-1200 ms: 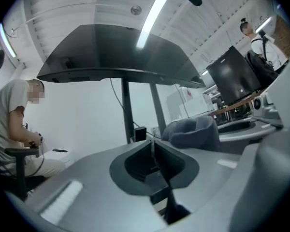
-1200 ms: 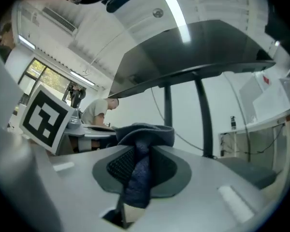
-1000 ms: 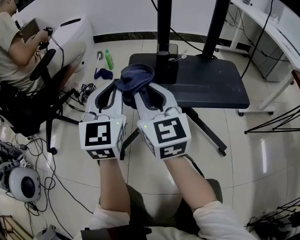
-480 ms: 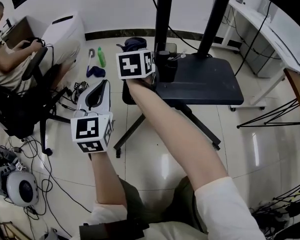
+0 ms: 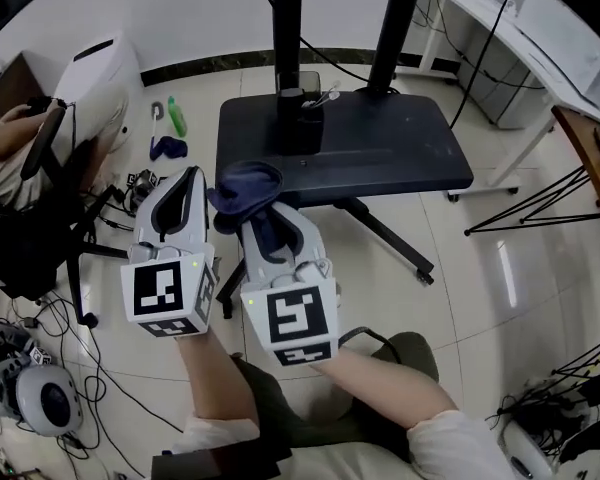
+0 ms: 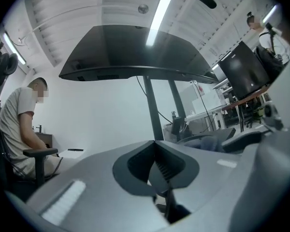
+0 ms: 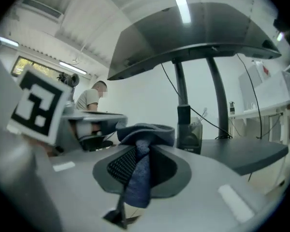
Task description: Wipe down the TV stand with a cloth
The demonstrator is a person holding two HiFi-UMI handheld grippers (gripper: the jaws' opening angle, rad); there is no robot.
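Pulled back from its reach half a second ago, the right hand-held gripper point(image 5: 257, 211) now sits close in front of the person, with the left hand-held gripper point(image 5: 186, 180) just beside it at 9 o'clock. From the head view, a dark blue cloth point(image 5: 245, 181) bunches at the right one's 12 o'clock end, over the near-left corner of the TV stand's black base point(image 5: 390, 153); contact with the base cannot be judged. A small black holder point(image 5: 300, 120) stands on the base at the foot of a pole point(image 5: 286, 28), and a green bottle point(image 5: 177, 118) lies on the floor at 10 o'clock. The left gripper view shows the left hand-held gripper point(image 6: 154, 143) with its jaws pressed together on nothing, a seated person point(image 6: 18, 124) at 9 o'clock and the cloth point(image 6: 210, 141) at 3 o'clock. The right gripper view shows the right hand-held gripper point(image 7: 144, 149) clamped tight on the cloth point(image 7: 139, 178), which hangs down between the jaws and mushrooms above them, with the base point(image 7: 244, 153) at 3 o'clock.
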